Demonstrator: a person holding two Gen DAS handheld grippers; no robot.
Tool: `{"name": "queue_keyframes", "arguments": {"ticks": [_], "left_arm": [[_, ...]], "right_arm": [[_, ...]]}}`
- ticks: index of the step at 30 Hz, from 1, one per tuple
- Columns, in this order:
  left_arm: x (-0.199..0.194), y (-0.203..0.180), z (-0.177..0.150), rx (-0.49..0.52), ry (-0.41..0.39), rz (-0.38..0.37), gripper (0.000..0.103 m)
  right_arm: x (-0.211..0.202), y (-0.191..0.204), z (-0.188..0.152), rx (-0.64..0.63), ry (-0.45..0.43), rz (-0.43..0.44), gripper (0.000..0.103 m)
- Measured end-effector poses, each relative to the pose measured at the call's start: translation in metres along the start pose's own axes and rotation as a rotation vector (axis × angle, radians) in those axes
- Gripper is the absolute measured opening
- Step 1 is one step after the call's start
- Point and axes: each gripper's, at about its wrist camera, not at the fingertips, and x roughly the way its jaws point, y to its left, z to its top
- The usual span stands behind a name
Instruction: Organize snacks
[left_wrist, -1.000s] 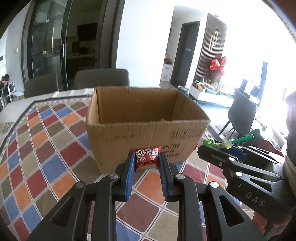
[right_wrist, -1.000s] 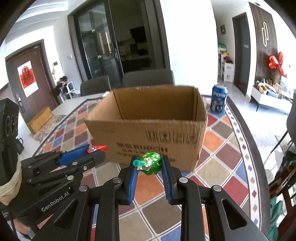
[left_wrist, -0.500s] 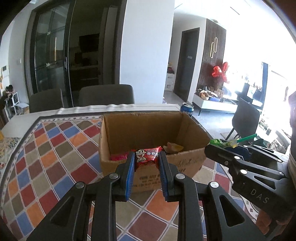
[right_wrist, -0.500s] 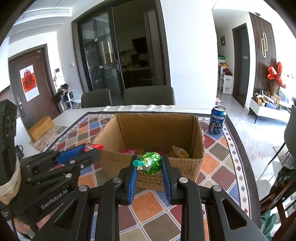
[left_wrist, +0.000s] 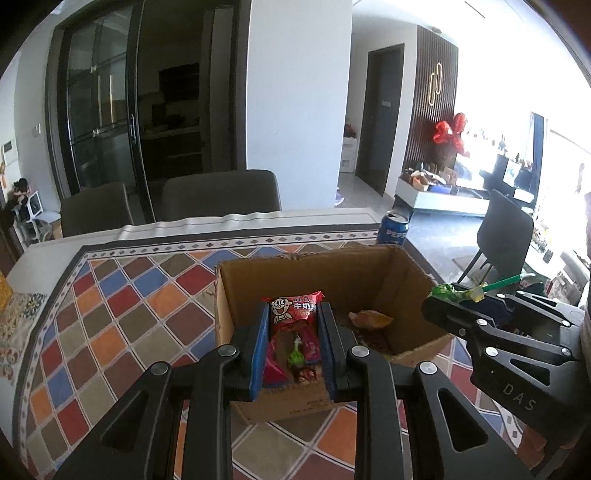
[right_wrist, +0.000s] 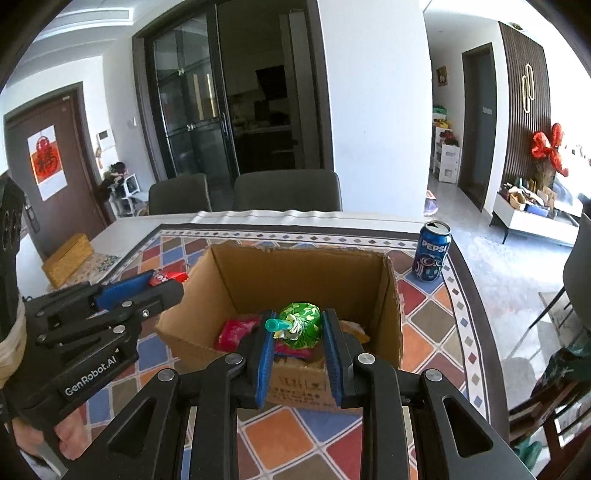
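Note:
An open cardboard box (left_wrist: 402, 273) (right_wrist: 236, 269) stands on the patterned tablecloth, with several snacks on its floor. My left gripper (left_wrist: 293, 314) is shut on a red milk-candy packet (left_wrist: 293, 308) and holds it above the box's near left part. My right gripper (right_wrist: 297, 326) is shut on a green-wrapped lollipop (right_wrist: 301, 323) with a teal stick, above the box's near side. The right gripper also shows in the left wrist view (left_wrist: 458, 299), the left one in the right wrist view (right_wrist: 162, 278).
A blue Pepsi can (right_wrist: 432, 251) (left_wrist: 393, 229) stands on the table beyond the box's far right corner. Two grey chairs (right_wrist: 288, 192) are at the table's far edge. A yellow box (right_wrist: 68, 260) lies far left.
Both grippers have risen and moved forward, from in front of the box's front wall to above its opening. The box's inside and the snacks in it have come into view.

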Motion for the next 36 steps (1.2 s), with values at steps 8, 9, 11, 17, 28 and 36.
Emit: {"name": "queue_keyframes", "arguments": {"ticks": [8, 9, 11, 17, 28, 36], "left_arm": [[0.022, 0.004, 0.009, 0.001, 0.04, 0.02, 0.027], [0.023, 0.004, 0.011, -0.001, 0.045, 0.021, 0.029], [0.025, 0.004, 0.012, 0.0, 0.053, 0.034, 0.041], [0.019, 0.006, 0.007, 0.002, 0.037, 0.06, 0.043], [-0.031, -0.005, -0.014, 0.021, -0.036, 0.052, 0.063], [-0.07, -0.015, -0.038, 0.037, -0.1, 0.093, 0.075]], "right_arm": [[0.022, -0.007, 0.011, 0.006, 0.037, -0.014, 0.026], [0.025, -0.007, 0.012, 0.008, 0.044, -0.015, 0.026], [0.03, -0.009, 0.013, 0.015, 0.054, -0.017, 0.026], [0.028, -0.01, 0.011, 0.024, 0.05, -0.074, 0.047], [-0.014, -0.009, -0.007, 0.039, -0.012, -0.091, 0.057], [-0.056, -0.003, -0.032, 0.032, -0.072, -0.105, 0.069]]}}
